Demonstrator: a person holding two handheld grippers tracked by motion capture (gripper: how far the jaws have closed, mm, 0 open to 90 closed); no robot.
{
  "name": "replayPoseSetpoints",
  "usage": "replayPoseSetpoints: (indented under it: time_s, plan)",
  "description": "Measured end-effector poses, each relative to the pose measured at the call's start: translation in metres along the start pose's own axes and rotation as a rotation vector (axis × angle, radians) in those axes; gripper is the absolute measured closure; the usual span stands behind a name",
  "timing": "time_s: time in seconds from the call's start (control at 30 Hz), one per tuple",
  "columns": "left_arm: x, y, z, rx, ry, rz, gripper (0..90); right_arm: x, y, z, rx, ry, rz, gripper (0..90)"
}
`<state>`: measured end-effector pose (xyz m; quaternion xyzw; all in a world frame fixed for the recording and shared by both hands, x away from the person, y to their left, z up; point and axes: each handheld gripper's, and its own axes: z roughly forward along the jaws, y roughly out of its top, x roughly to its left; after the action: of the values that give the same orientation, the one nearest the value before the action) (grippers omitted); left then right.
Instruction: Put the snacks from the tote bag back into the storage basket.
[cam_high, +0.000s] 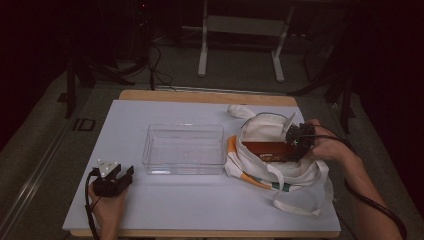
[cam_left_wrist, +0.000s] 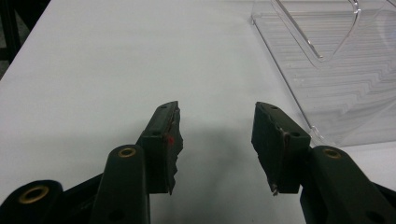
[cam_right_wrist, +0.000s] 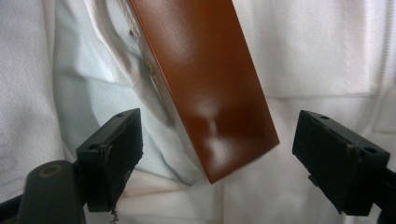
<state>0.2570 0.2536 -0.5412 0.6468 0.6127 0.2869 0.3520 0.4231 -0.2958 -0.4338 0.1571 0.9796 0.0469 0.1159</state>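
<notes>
A brown box (cam_high: 269, 149) lies in the mouth of a white cloth bag (cam_high: 280, 172) on the right side of the table. In the right gripper view the brown box (cam_right_wrist: 205, 84) slants between the jaws, and my right gripper (cam_right_wrist: 217, 156) stands open around its near end without touching it. From above, my right gripper (cam_high: 298, 141) sits over the bag at the box's right end. My left gripper (cam_high: 116, 179) rests near the front left of the table, open and holding nothing. Its open jaws (cam_left_wrist: 215, 144) hover over the bare white surface.
A clear plastic bin (cam_high: 184, 149), with nothing in it, stands mid-table, left of the bag; its corner (cam_left_wrist: 327, 70) is ahead-right of the left gripper. The bag's straps (cam_high: 300, 202) trail toward the front right edge. The white board (cam_high: 150, 200) covers the table.
</notes>
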Motion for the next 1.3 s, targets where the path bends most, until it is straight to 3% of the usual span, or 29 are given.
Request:
replayPoseSetpoints:
  time_s: [0.27,0.5,0.53,0.67,0.77,0.8,1.0,1.13,1.23,1.3]
  plan:
    - [0.000,0.000,0.000,0.000,-0.001,0.001,52.5,-0.006,0.003,0.012,0.043,0.073,-0.007,15.6]
    - [0.000,0.000,0.000,0.000,-0.001,0.001,52.5,-0.010,0.007,0.016,0.063,0.083,-0.018,16.0]
    - [0.000,0.000,0.000,0.000,-0.002,0.001,52.5,-0.014,0.009,0.017,0.077,0.054,-0.016,15.6]
    - [0.000,0.000,0.000,-0.001,-0.004,0.001,52.4,-0.015,0.009,0.025,0.121,0.081,-0.021,15.2]
    - [0.000,0.000,0.000,-0.001,-0.003,0.003,52.4,-0.013,0.009,0.034,0.165,0.097,-0.033,19.2]
    - [0.000,0.000,0.000,-0.001,-0.003,0.003,52.4,-0.013,0.008,0.035,0.163,0.101,-0.027,24.9]
    - [0.000,0.000,0.000,-0.001,0.000,0.003,52.3,-0.015,0.005,0.020,0.129,0.123,-0.039,37.9]
    - [-0.001,0.000,0.000,-0.002,0.003,0.005,52.0,-0.011,0.006,0.008,0.123,0.116,-0.055,39.7]
    - [0.000,0.000,0.000,-0.003,0.002,0.005,51.8,-0.009,0.007,0.005,0.125,0.136,-0.055,40.5]
    - [0.000,0.000,0.000,0.000,0.003,0.003,51.7,-0.008,0.007,0.003,0.126,0.175,-0.041,41.1]
